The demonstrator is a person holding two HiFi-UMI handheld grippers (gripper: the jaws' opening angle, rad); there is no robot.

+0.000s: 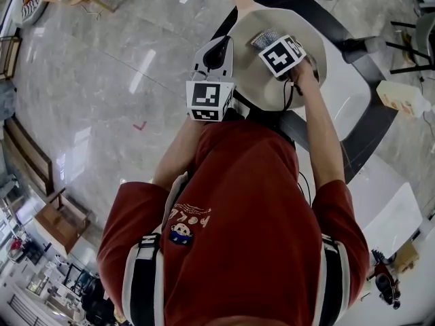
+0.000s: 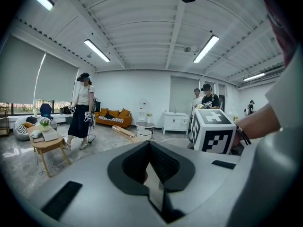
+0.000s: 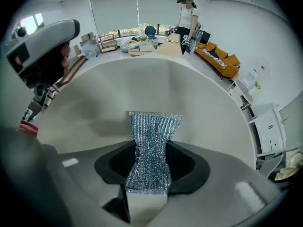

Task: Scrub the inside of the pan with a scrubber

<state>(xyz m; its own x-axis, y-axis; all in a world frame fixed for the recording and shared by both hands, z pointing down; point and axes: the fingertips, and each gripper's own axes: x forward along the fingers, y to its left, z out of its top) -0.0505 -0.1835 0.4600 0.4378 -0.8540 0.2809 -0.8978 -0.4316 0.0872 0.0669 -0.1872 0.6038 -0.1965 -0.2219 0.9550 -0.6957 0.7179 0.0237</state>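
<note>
So the right gripper is clamped tight on the silver mesh scrubber, which is pressed flat against the inside of the cream pan. The left gripper has its jaws pinched together on the pan's rim.

Bright overhead strip lights, glossy floor glare, fisheye-warped edges
</note>
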